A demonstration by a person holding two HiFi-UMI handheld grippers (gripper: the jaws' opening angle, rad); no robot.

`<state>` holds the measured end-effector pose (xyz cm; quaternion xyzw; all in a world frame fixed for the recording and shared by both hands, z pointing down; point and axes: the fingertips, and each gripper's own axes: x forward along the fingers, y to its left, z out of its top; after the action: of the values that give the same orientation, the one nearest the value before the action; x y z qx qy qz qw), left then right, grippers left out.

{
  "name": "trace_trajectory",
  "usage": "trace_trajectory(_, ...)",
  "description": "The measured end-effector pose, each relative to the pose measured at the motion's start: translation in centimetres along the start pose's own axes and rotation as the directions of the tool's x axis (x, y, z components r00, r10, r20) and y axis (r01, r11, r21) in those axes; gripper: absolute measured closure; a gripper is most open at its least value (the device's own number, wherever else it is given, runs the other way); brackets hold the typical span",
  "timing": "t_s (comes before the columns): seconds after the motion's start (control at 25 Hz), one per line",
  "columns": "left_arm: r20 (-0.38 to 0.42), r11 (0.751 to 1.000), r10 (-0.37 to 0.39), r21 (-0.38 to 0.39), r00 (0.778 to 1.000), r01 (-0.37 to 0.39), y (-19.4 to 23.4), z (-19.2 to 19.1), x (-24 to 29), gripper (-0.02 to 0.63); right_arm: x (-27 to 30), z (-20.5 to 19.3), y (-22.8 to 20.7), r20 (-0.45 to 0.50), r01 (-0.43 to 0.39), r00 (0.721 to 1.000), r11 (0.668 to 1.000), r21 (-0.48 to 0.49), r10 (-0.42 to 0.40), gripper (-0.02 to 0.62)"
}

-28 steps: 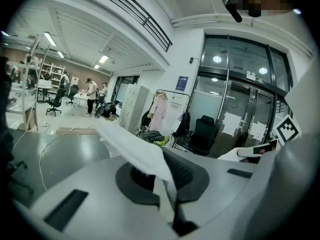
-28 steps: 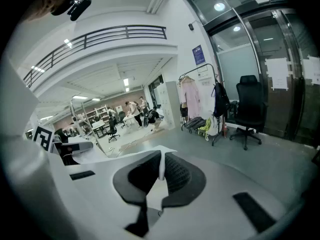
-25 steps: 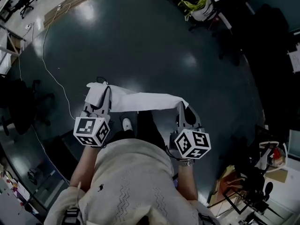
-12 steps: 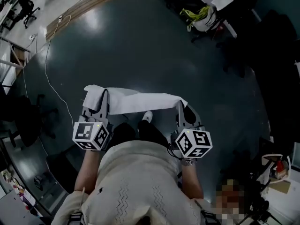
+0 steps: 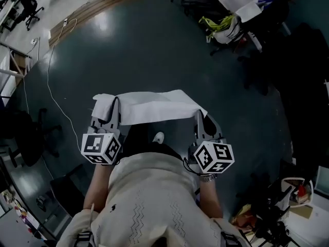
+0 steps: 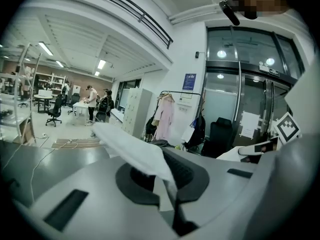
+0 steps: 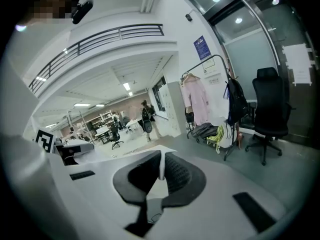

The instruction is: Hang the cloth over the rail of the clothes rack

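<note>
A white cloth (image 5: pixel 154 107) is stretched flat between my two grippers above the dark floor. My left gripper (image 5: pixel 114 106) is shut on its left end, where a loose flap folds over the jaws. My right gripper (image 5: pixel 198 114) is shut on the right corner. In the left gripper view the cloth (image 6: pixel 131 148) lies pinched in the closed left gripper (image 6: pixel 167 184). In the right gripper view a thin edge of cloth (image 7: pixel 159 185) stands in the closed right gripper (image 7: pixel 161 170). The clothes rack (image 7: pixel 209 60) stands ahead with a pink garment (image 7: pixel 194 100) hanging on it; the left gripper view also shows the rack (image 6: pixel 179 93).
A black office chair (image 7: pixel 269 106) stands right of the rack, with bags and a yellow-green item (image 5: pixel 222 21) at its foot. A white cable (image 5: pixel 54 84) runs over the floor at left. Glass doors (image 6: pixel 240 104) rise behind the rack. People stand far off in the office (image 6: pixel 92 103).
The person has walked forward; the rack's clutter at the top right has come nearer. The cloth has spread wider between the grippers, which keep their grip and spacing.
</note>
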<state>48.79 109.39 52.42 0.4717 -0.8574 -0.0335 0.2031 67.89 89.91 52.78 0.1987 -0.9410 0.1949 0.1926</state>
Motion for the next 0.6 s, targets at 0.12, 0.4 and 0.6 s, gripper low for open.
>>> trace_trajectory(0.12,-0.018,1.000,-0.028,-0.003,0.999,0.028,1.2,0.7,5.0,0.591,3.5,1.3,-1.4,-0.013,0.041,0.999,0.999,0.002,-0.041,0.574)
trace_trajectory(0.4,-0.016,0.990,-0.135,0.026,0.991,0.136,4.6,7.0,16.3,0.591,12.2,8.3,-2.0,0.025,0.142,0.989,0.990,0.019,-0.143,0.574)
trace_trajectory(0.6,-0.021,0.975,-0.212,0.066,0.977,0.213,7.6,11.5,22.9,0.591,17.5,11.9,-1.9,0.063,0.211,0.974,0.975,0.070,-0.216,0.574)
